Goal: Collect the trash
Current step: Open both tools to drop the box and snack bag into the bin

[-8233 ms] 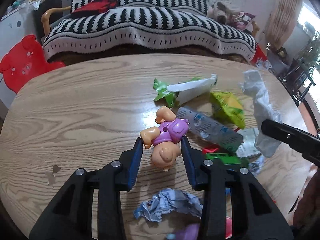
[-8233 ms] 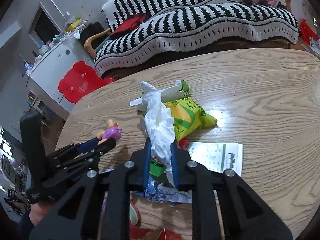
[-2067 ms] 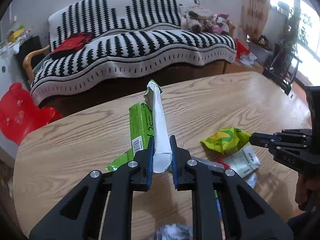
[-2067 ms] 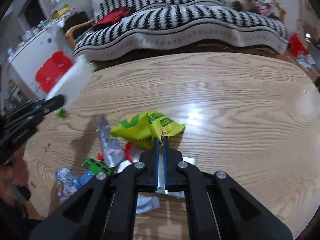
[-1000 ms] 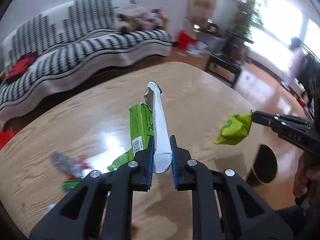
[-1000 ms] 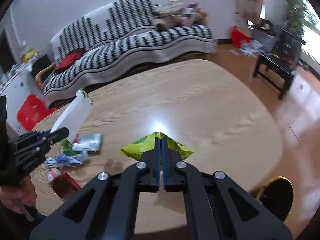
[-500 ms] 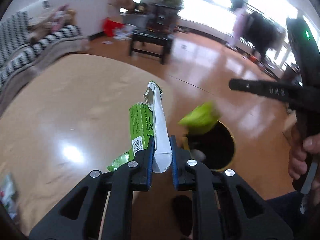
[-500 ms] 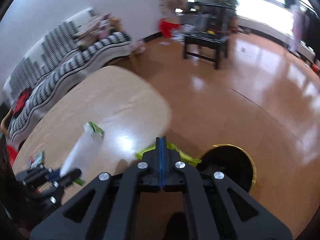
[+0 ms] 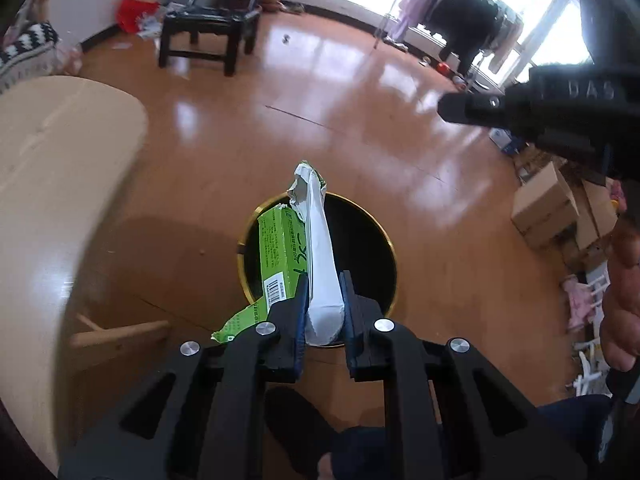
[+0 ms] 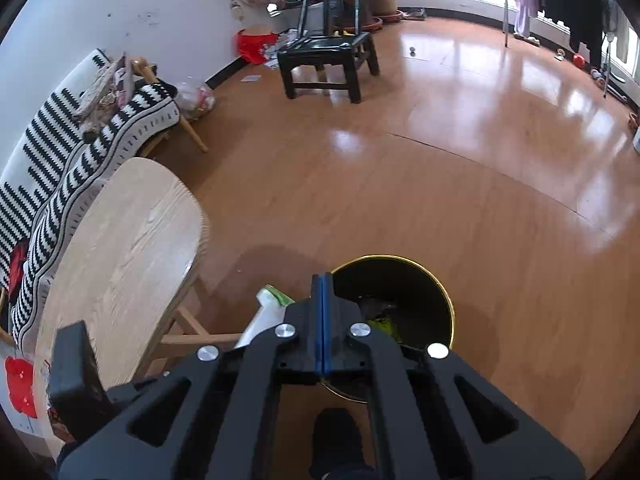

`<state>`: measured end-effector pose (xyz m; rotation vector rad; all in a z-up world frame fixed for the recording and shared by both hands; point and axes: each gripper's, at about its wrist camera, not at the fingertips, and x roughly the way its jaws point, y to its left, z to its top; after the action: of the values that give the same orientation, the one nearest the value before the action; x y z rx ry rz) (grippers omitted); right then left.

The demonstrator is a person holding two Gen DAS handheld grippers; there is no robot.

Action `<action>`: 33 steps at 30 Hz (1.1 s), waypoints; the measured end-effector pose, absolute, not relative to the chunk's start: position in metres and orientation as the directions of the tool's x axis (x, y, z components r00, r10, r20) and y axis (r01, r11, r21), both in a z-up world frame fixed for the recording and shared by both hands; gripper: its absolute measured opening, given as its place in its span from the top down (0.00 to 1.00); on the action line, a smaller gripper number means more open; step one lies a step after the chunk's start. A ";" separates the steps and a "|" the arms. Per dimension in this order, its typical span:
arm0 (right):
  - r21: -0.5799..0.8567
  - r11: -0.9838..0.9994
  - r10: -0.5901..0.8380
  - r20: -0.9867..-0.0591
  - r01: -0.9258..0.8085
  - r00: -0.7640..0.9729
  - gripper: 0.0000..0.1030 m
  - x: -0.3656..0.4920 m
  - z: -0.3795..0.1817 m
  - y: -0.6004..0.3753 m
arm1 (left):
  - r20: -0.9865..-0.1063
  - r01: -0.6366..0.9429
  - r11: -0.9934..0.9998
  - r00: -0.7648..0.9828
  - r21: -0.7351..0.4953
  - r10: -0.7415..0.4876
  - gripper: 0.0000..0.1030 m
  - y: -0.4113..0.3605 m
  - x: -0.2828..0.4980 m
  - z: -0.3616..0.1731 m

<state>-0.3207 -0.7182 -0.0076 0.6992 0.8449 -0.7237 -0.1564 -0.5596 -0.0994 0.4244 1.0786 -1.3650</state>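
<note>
My left gripper (image 9: pixel 324 280) is shut on a torn green-and-white carton (image 9: pixel 316 240) and holds it right above a black bin with a gold rim (image 9: pixel 368 248). The carton also shows in the right wrist view (image 10: pixel 266 310). My right gripper (image 10: pixel 322 280) is shut with nothing between its fingers, above the near left edge of the bin (image 10: pixel 440 292). A yellow-green snack bag (image 10: pixel 382 326) lies inside the bin. The right gripper shows at the upper right of the left wrist view (image 9: pixel 452 106).
The wooden table (image 10: pixel 120 256) stands to the left of the bin, one leg (image 10: pixel 188 328) close to it. A black chair (image 10: pixel 328 56) stands further off on the wooden floor. Cardboard boxes (image 9: pixel 548 196) lie at the right. A striped sofa (image 10: pixel 60 148) is behind the table.
The yellow-green bag has left my right gripper and dropped into the bin. My left gripper has carried the carton from beside the bin to directly above it.
</note>
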 end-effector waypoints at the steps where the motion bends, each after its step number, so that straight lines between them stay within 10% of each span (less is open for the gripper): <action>1: 0.253 0.549 -0.275 -0.846 0.797 0.458 0.99 -0.324 -0.010 -0.720 | -0.807 0.917 0.212 -0.167 -0.339 -0.566 0.86 -0.563 -0.158 -0.104; 5: 0.262 0.481 -0.269 -0.864 0.837 0.425 0.99 -0.333 -0.021 -0.734 | -0.794 0.907 0.196 -0.202 -0.373 -0.573 0.81 -0.576 -0.165 -0.114; 7: 0.261 0.455 -0.262 -0.875 0.852 0.408 0.98 -0.338 -0.027 -0.738 | -0.796 0.897 0.213 -0.208 -0.387 -0.568 0.30 -0.580 -0.164 -0.119; 8: 0.264 0.439 -0.256 -0.879 0.859 0.401 0.96 -0.341 -0.030 -0.740 | -0.794 0.893 0.231 -0.195 -0.387 -0.576 0.20 -0.580 -0.162 -0.120; 12: 0.288 0.403 -0.277 -0.866 0.869 0.415 0.13 -0.349 -0.028 -0.745 | -0.779 0.879 0.254 -0.183 -0.403 -0.600 0.16 -0.583 -0.159 -0.117; 33: 0.262 0.499 -0.330 -0.824 0.826 0.461 0.13 -0.312 0.001 -0.719 | -0.743 0.879 0.300 -0.087 -0.371 -0.664 0.13 -0.550 -0.140 -0.071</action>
<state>-0.3117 -0.7194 0.0009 0.7310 0.7897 -0.7947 -0.1400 -0.5503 -0.0714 0.2664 1.0290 -1.3087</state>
